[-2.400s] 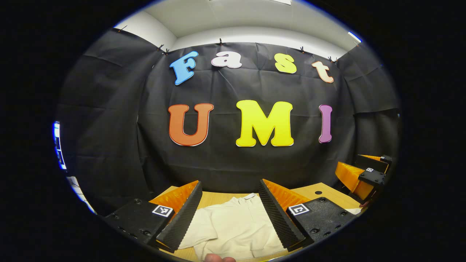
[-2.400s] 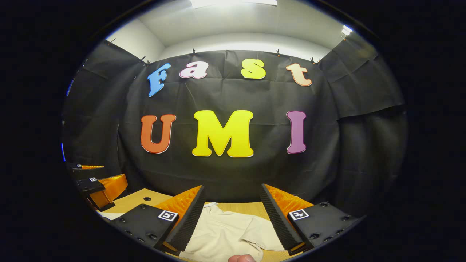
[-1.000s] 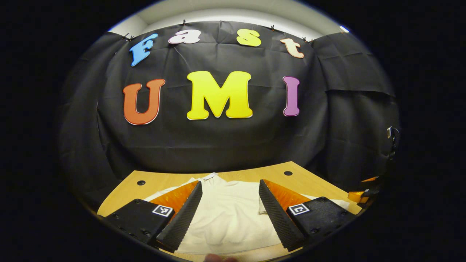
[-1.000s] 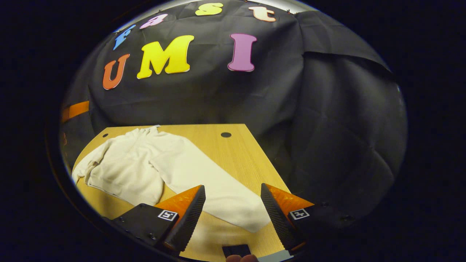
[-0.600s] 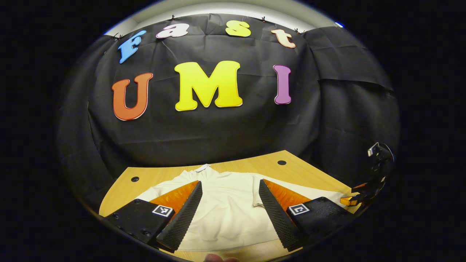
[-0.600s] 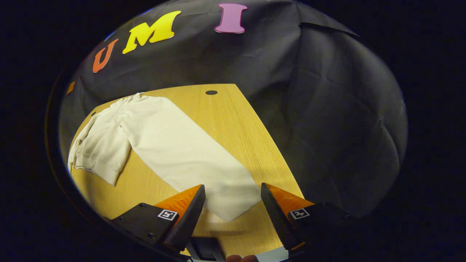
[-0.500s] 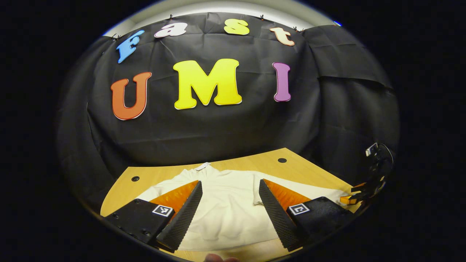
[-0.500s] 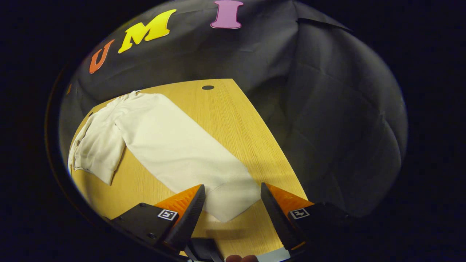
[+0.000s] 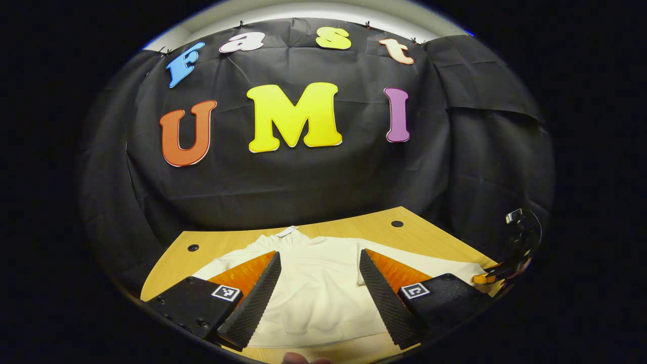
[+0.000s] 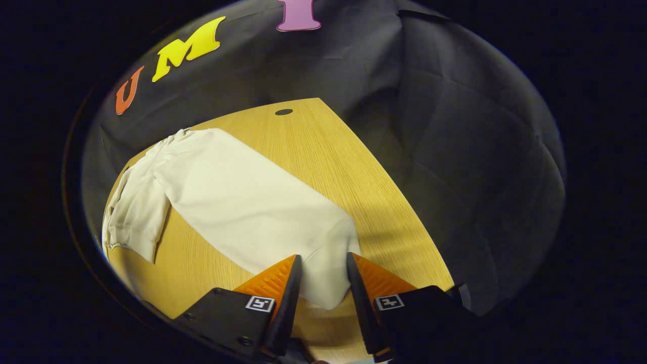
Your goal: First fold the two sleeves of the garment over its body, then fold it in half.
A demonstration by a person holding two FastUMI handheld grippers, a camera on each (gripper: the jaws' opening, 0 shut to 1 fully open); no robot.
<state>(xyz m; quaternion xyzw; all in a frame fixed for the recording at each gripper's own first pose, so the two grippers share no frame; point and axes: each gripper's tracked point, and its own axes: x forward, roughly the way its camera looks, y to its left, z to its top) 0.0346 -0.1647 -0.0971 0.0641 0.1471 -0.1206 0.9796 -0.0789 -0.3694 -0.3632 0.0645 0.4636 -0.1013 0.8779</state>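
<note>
Garment (image 10: 222,197) lies flat on the table (image 10: 323,146), nothing folded yet. Right gripper (image 10: 323,293) straddles the sleeve cuff (image 10: 331,283), jaws narrowed, not clamped; left gripper (image 9: 318,293) hovers agape over its body.

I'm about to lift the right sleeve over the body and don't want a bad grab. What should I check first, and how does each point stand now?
1. Right gripper straddles the sleeve cuff: ok, the cuff lies between its fingers.
2. Fingers pressing on the cuff: not ok, a gap shows on both sides of the cloth.
3. Sleeve laid out straight on the table: ok.
4. Left gripper out of the fold's way: not ok, it hangs open over the garment's body.
5. Landing area on the body flat: ok, only slight creases.
6. Fingertips touching the table: cannot tell.
</note>
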